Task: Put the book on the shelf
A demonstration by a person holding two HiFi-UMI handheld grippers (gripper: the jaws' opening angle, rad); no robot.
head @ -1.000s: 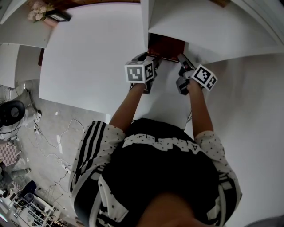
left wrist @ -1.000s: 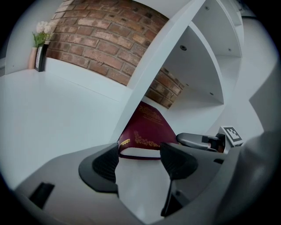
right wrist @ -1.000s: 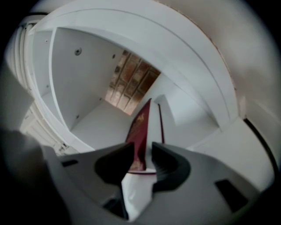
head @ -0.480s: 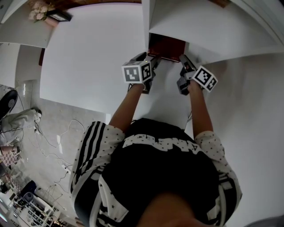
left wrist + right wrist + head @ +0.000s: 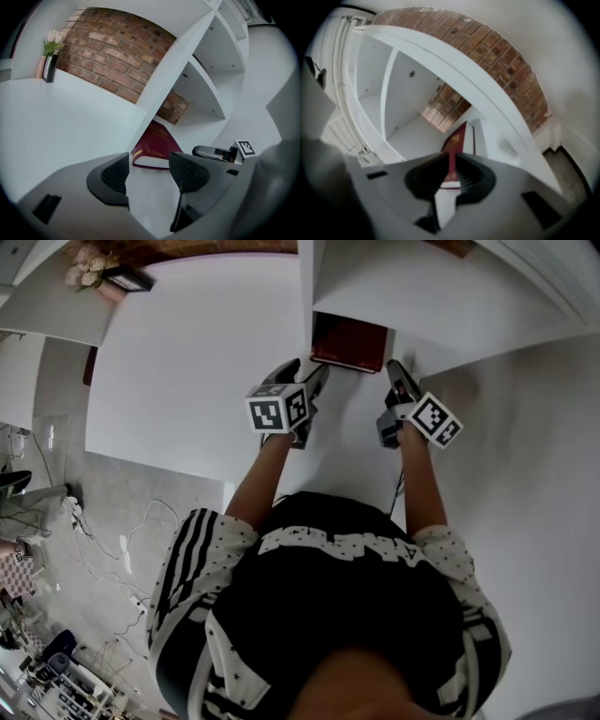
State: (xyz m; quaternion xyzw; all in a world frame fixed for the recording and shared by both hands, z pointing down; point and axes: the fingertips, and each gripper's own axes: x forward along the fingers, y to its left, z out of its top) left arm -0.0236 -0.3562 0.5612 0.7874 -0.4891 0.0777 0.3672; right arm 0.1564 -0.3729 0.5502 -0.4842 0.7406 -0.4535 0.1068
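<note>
A dark red book [image 5: 349,343] lies flat in the lowest compartment of the white shelf [image 5: 412,296], against its left divider. My left gripper [image 5: 305,374] hovers just in front of the book's left corner, jaws wide but closing, nothing between them. In the left gripper view the book [image 5: 157,145] lies beyond the open left gripper [image 5: 149,171]. My right gripper [image 5: 394,371] sits off the book's right corner; its jaws are closing to a narrow gap with nothing in it. The book [image 5: 457,140] shows through that gap of the right gripper [image 5: 451,171].
A white tabletop [image 5: 197,352] stretches left of the shelf. A small vase of flowers and a dark frame [image 5: 94,263] stand at its far left corner. A brick wall [image 5: 117,51] backs the shelf. Cables litter the tiled floor [image 5: 103,521] at the left.
Both grippers have drawn back from the book toward the person, leaving it lying in the compartment. The right gripper's jaws have narrowed.
</note>
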